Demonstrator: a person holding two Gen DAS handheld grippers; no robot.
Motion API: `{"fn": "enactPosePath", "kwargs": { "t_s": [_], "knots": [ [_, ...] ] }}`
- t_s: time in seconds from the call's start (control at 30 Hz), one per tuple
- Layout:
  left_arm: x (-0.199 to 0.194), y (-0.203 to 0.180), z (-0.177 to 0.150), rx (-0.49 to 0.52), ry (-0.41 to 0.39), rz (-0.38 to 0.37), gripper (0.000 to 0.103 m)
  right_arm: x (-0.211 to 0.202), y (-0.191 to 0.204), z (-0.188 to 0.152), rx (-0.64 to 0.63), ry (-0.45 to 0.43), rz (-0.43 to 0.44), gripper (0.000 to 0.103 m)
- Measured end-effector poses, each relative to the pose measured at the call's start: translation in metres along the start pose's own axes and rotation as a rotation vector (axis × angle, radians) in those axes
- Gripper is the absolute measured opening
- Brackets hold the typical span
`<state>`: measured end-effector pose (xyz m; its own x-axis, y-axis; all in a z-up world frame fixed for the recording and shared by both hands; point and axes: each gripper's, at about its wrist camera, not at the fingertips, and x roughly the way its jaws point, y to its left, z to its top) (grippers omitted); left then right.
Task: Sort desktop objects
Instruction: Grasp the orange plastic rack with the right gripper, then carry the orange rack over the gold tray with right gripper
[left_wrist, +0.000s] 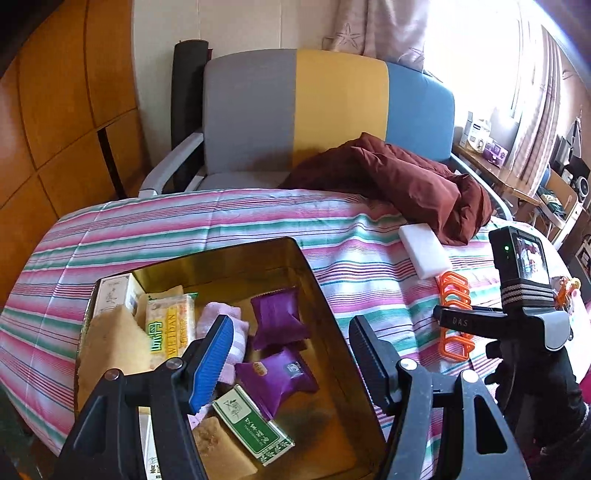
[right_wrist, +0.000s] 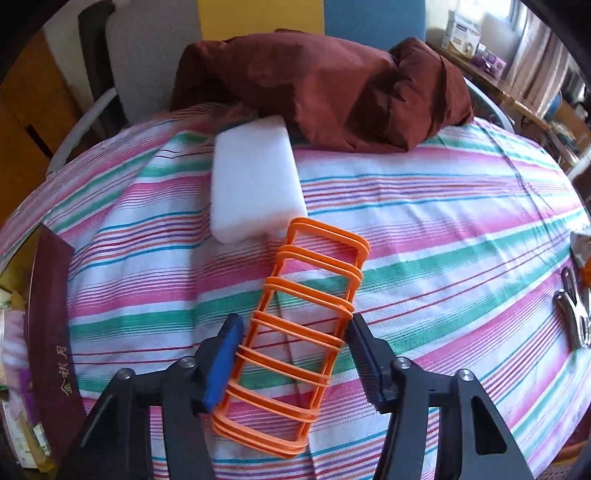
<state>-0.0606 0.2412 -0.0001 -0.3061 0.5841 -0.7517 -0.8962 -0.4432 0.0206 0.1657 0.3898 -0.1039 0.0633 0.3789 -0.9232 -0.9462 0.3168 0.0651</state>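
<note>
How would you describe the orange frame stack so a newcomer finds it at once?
Start at the striped tablecloth, then find the white sponge block near the maroon cloth. Just before it, between the right gripper fingers, lies the orange frame stack: the only bright, openwork thing there.

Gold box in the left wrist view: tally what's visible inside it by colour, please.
In the gold box, as far as visible:
Purple snack packets: 2
Green-and-white cartons: 1
Yellow wafer packs: 1
Pink towels: 1
Tan sponges: 2
White cartons: 1
Total: 8
</note>
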Motion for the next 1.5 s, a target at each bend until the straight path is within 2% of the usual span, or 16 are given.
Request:
{"fn": "enactPosePath", "kwargs": {
  "t_s": [0.23,0.53,0.7,1.13,1.5],
  "knots": [
    [-0.009,0.007,-0.004,-0.01,-0.006,0.025,0.066,-0.015,0.012,-0.009,-0.045,0.004,0.07,0.058],
    [-0.024,0.028,-0.016,-0.05,-0.011,0.063,0.066,-0.076,0.062,-0.035,-0.203,-0.125,0.289,0.058],
    [-0.033,0.046,-0.025,-0.084,-0.013,0.092,0.066,-0.1,0.102,-0.052,-0.318,-0.161,0.361,0.058],
    [-0.047,0.099,-0.052,-0.2,-0.006,0.164,0.066,-0.105,0.181,-0.084,-0.501,-0.145,0.423,0.058],
    [-0.049,0.119,-0.066,-0.23,0.001,0.205,0.066,-0.096,0.213,-0.107,-0.564,-0.109,0.427,0.058]
  ]
}}
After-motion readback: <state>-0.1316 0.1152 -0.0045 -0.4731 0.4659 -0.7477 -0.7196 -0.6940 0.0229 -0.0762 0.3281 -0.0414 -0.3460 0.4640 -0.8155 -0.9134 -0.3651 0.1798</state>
